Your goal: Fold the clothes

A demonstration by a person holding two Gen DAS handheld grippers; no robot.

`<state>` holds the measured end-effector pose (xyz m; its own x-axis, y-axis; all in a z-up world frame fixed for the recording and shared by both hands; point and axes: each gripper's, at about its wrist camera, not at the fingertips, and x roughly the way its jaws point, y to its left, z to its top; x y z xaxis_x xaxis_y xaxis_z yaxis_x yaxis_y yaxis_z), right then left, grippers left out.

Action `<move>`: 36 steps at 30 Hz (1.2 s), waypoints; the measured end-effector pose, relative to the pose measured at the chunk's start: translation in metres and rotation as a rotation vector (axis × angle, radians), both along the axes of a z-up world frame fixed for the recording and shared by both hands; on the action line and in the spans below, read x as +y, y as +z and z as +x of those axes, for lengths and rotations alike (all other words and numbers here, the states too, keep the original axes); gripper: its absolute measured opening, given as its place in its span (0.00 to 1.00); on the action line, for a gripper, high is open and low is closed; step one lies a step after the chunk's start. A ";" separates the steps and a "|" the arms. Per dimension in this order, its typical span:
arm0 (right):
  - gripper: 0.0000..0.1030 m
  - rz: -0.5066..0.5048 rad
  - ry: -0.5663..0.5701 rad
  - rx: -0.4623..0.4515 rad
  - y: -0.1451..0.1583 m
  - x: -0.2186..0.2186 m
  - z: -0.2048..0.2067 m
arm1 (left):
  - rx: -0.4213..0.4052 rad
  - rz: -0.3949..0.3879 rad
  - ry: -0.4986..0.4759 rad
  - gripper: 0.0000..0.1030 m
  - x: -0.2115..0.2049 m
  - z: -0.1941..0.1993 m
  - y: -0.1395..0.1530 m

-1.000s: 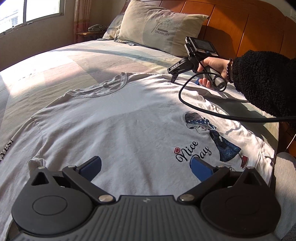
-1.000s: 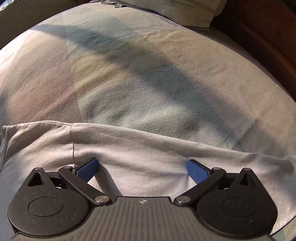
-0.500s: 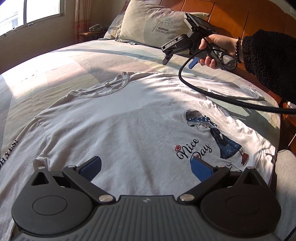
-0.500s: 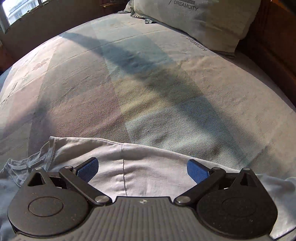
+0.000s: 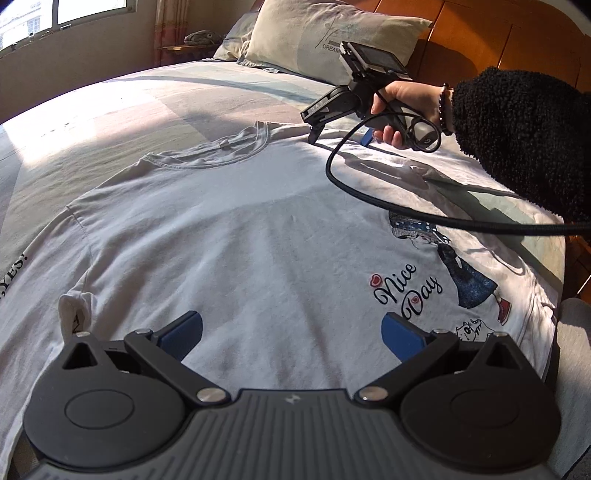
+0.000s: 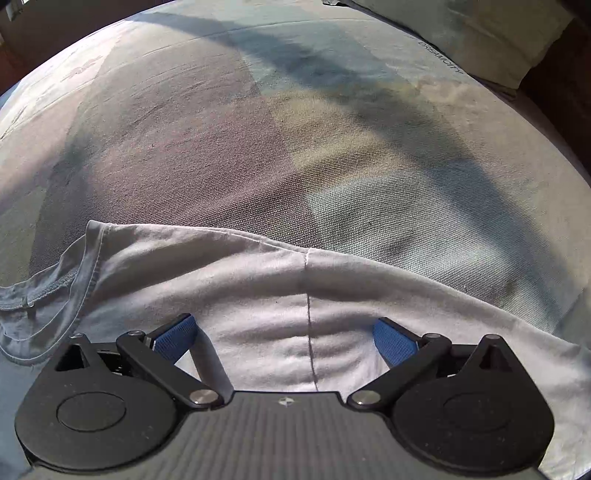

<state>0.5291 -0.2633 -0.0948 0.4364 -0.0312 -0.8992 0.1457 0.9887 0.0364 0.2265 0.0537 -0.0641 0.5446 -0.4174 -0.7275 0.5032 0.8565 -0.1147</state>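
Observation:
A white T-shirt with a "Nice Day" print lies spread flat, front up, on the bed. My left gripper hovers open low over its lower part, nothing between the blue pads. A hand holds my right gripper at the shirt's far shoulder, just right of the collar. In the right wrist view the right gripper is open over the shoulder seam, with the shirt's edge just ahead and the collar to the left.
A striped bedsheet covers the bed. A pillow leans on the wooden headboard. A black cable trails over the shirt from the right gripper. A fuzzy black sleeve reaches in from the right. A window is at far left.
The right gripper lifted toward the pillow, then came back down at the shoulder, closer to the collar, which now shows in its view. The left gripper has stayed in place.

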 end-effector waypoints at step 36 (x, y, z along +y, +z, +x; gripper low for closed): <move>1.00 0.004 0.036 -0.016 -0.003 0.053 0.029 | 0.036 -0.053 -0.067 0.99 -0.002 0.003 -0.015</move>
